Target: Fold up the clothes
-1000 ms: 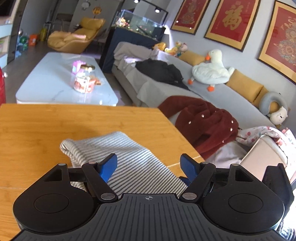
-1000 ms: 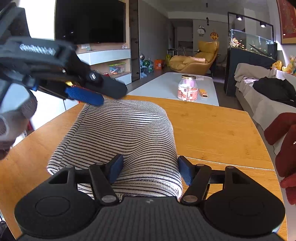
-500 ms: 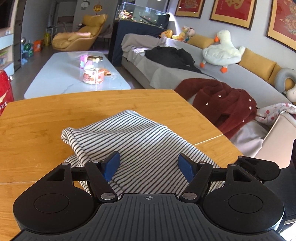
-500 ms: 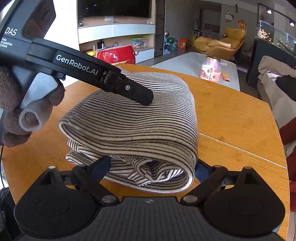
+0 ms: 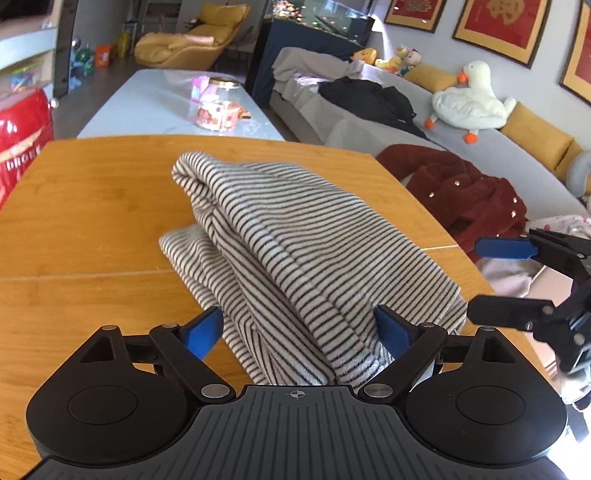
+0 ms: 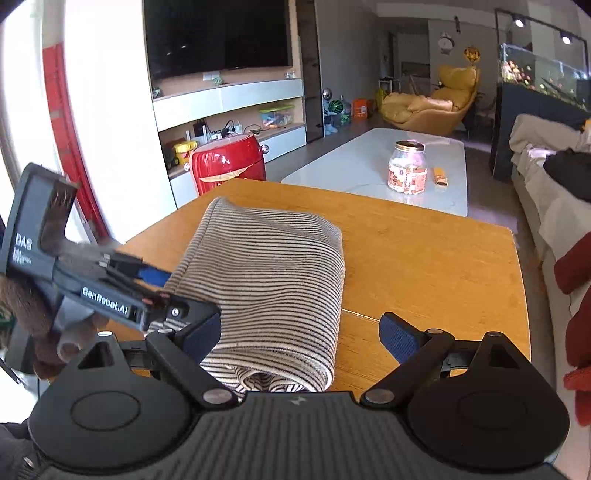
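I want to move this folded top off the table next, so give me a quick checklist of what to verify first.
1. Striped top folded into a compact bundle: ok.
2. Bundle fully on the wooden table: ok.
3. Left gripper straddling the bundle: ok; jaws opening, no grip.
4. Right gripper gripping: not ok, open, fabric only near one finger.
5. Loose layers at the near end: not ok, edges uneven.
6. Underside flat: cannot tell.

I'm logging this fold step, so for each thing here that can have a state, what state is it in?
Striped garment: folded into a thick bundle, lying on the wooden table.
Left gripper: jaws opening, garment between them, pads not pressing.
Right gripper: open, garment's near end between the jaws, right pad clear of it.
Jar: upright on the white table, lid on.
TV: off.
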